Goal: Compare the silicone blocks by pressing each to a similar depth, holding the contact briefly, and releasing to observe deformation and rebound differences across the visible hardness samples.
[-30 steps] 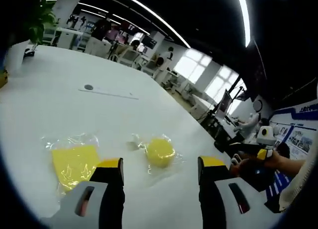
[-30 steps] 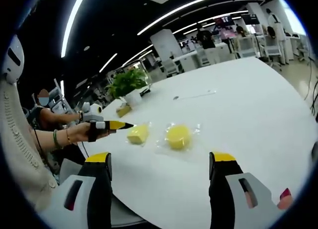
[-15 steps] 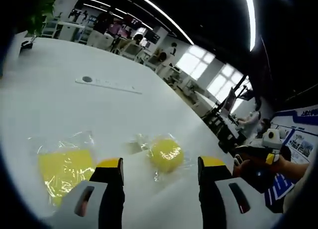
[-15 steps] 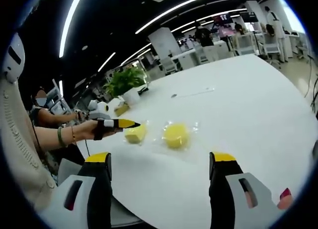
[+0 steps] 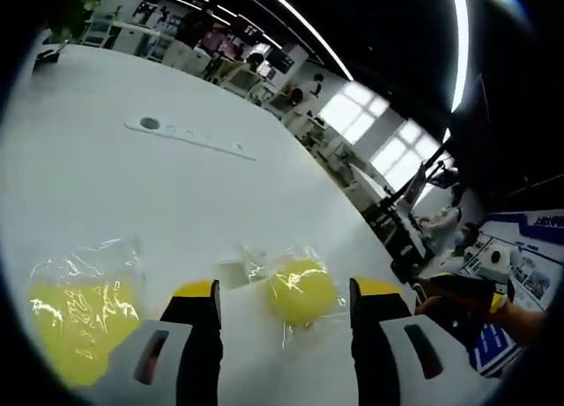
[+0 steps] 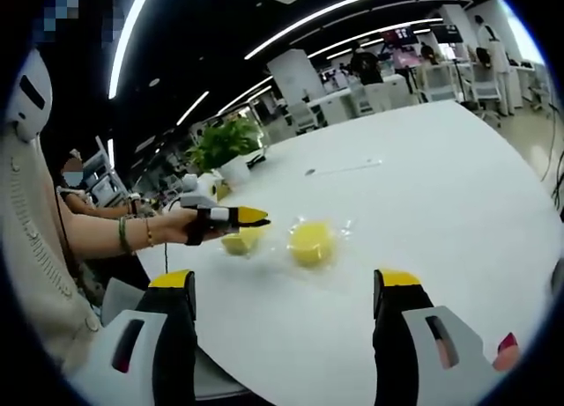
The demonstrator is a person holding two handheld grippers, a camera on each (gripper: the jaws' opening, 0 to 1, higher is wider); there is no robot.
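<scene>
left gripper (image 5: 282, 291), jaws wide, is being lowered closer onto round block (image 5: 302, 290) | square block (image 5: 75, 331) being passed over | right gripper (image 6: 286, 287) being held wide, idle | first press judged imminent

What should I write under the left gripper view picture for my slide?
Open left tool nears a bagged round yellow block beside a bagged flat yellow block on a white table.

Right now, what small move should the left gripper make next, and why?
Probably ease the left gripper down onto the round yellow block. Its open jaws already frame that bagged block, which lies unpressed on the white table.
</scene>
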